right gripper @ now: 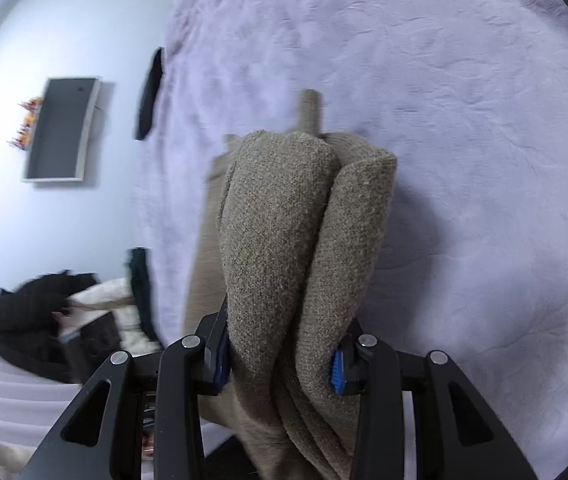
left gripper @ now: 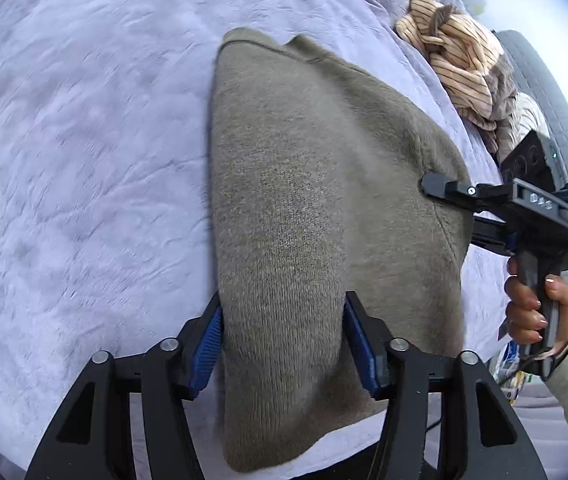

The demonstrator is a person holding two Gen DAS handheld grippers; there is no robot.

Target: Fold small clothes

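Two handheld grippers lift a taupe knit garment [left gripper: 303, 216] above a bed covered with a lavender blanket [left gripper: 84, 160]. The left gripper [left gripper: 282, 340] has its blue-padded fingers [left gripper: 208, 344] clenched on a bunched edge of the garment, whose body spreads away from the camera and hangs over the blanket. At the right of that view the right gripper [left gripper: 443, 200], held by the person's right hand [left gripper: 531, 308], grasps the garment's far side, one finger above the cloth and the other below it. From the right wrist camera, the right gripper's fingers [right gripper: 337, 372] pinch several thick folds of the same knit, which bulges forward between them; a narrow strip of the fabric [right gripper: 311, 114] trails beyond onto the blanket. A crumpled peach striped garment [left gripper: 455, 64] lies near the far edge of the bed, well apart from the lifted piece. A dark framed panel [right gripper: 64, 128] hangs on the pale wall, and a blurred dark shape [right gripper: 44, 320] at lower left may be the person's clothing, though the view is too smeared to tell.
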